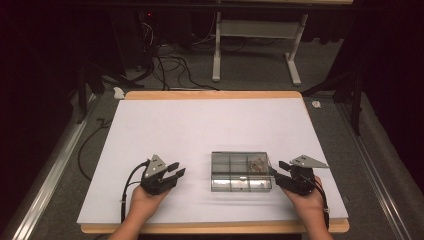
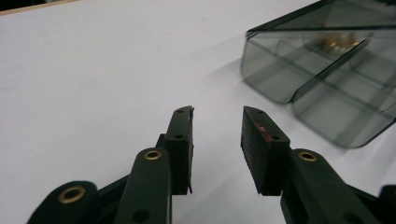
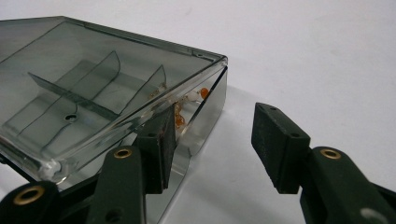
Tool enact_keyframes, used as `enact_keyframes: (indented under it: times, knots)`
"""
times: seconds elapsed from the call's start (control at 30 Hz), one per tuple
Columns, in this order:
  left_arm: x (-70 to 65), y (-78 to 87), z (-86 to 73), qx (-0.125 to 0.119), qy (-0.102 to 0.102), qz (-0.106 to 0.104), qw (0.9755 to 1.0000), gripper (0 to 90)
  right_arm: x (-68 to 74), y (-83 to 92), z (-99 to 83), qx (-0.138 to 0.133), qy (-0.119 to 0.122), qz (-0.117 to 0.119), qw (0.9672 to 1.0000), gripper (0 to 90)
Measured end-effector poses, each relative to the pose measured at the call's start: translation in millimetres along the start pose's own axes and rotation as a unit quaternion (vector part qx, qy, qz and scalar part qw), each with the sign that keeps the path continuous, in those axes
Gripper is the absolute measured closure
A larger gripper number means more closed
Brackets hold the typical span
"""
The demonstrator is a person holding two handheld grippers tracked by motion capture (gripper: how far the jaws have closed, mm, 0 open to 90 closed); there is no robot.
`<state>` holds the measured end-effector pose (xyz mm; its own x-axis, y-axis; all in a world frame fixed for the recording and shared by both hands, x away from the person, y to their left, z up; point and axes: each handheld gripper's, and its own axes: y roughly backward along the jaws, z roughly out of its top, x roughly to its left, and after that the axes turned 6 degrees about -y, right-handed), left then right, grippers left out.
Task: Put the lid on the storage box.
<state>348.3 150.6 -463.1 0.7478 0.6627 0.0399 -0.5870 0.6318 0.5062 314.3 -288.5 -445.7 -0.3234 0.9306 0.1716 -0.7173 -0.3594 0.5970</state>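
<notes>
Smoked-plastic compartment box [image 1: 241, 171] lying near the front of the white table [image 1: 200, 125], long axis running left to right between the hands. The right gripper [image 1: 278, 170] touches its right end, jaws parted, one pad under the slightly raised lid (nothing clamped); the left gripper [image 1: 176, 169] stands apart to the left, half open and empty. No legible writing.

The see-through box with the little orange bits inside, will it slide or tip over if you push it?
The box looks low and flat, so it would probably slide on the smooth white table rather than tip. Its hard plastic walls likely stay stiff. The small orange pieces sit loose in one compartment and may rattle about.
</notes>
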Motion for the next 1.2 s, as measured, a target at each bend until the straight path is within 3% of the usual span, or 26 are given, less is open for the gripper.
enact_keyframes:
  times: [0.17,0.37,1.2]
  knots:
    - [3.5,15.8,-14.6,-0.023,0.023,0.002,0.9995,62.7,0.4,-1.5,-1.5,-0.003,0.003,-0.003,1.0,51.0]
    - [7.8,19.3,-21.1,-0.018,0.034,0.0,0.9993,62.9,1.9,-1.2,-1.5,-0.003,0.006,-0.009,0.9999,51.2]
    - [3.6,16.3,-22.0,-0.004,0.012,0.01,0.9999,62.8,-1.6,-5.7,-6.4,0.016,0.002,-0.024,0.9996,53.5]
